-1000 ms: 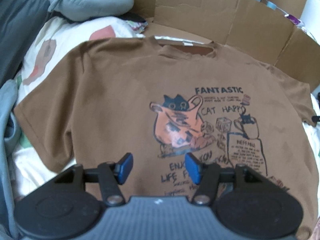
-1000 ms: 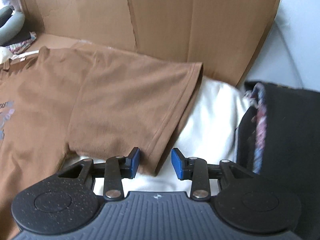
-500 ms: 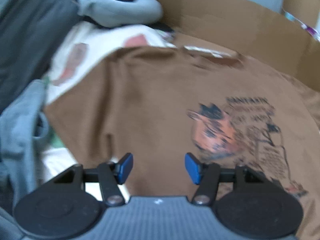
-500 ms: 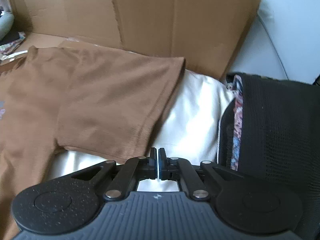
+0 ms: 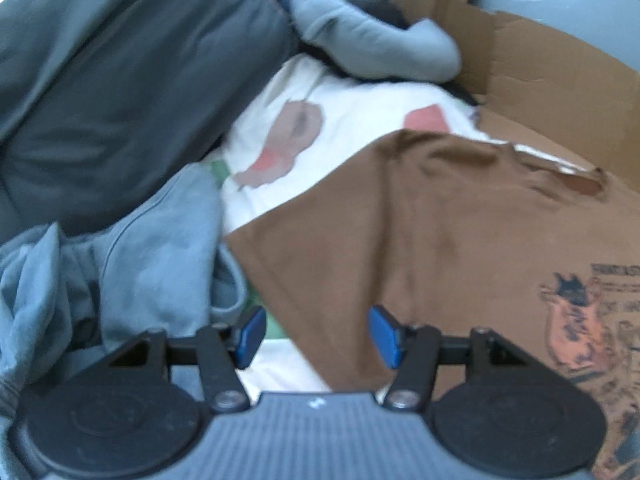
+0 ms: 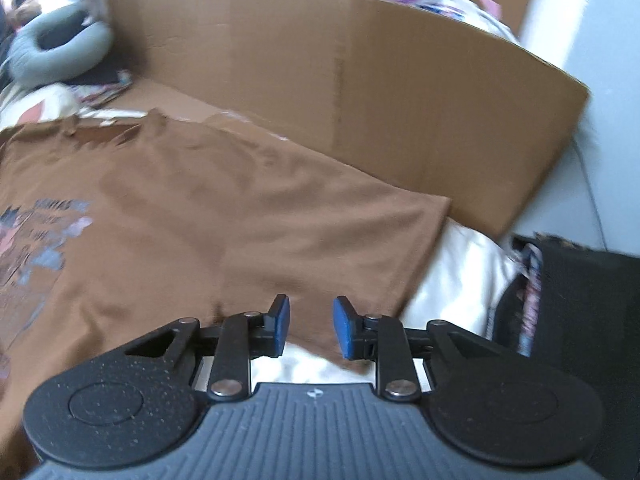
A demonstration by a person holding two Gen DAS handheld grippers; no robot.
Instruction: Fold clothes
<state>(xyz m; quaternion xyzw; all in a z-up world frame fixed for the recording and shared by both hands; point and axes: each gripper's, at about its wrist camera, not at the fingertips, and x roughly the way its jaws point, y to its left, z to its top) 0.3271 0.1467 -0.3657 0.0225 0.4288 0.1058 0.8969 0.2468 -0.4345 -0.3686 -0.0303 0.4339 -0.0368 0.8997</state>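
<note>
A brown T-shirt (image 5: 460,240) with a cat print lies spread face up on a white sheet (image 5: 280,128). My left gripper (image 5: 312,334) is open and hangs over the hem of the shirt's left sleeve (image 5: 304,280), nothing pinched between its blue pads. In the right wrist view the same T-shirt (image 6: 180,208) stretches to the left. My right gripper (image 6: 308,326) hovers at the lower edge of the right sleeve (image 6: 340,240), jaws opening. The sleeve hem shows through the gap, and the pads do not press on it.
A blue-grey garment (image 5: 160,260) is bunched just left of the left gripper, a dark grey duvet (image 5: 120,80) behind it. Cardboard panels (image 6: 360,80) stand along the far side. A grey neck pillow (image 5: 380,40) lies beyond. A black mesh item (image 6: 580,300) sits at the right.
My left gripper swung left from the printed chest to the left sleeve, staying open. My right gripper shut on nothing just below the sleeve hem, then reopened and now sits over the sleeve's lower edge.
</note>
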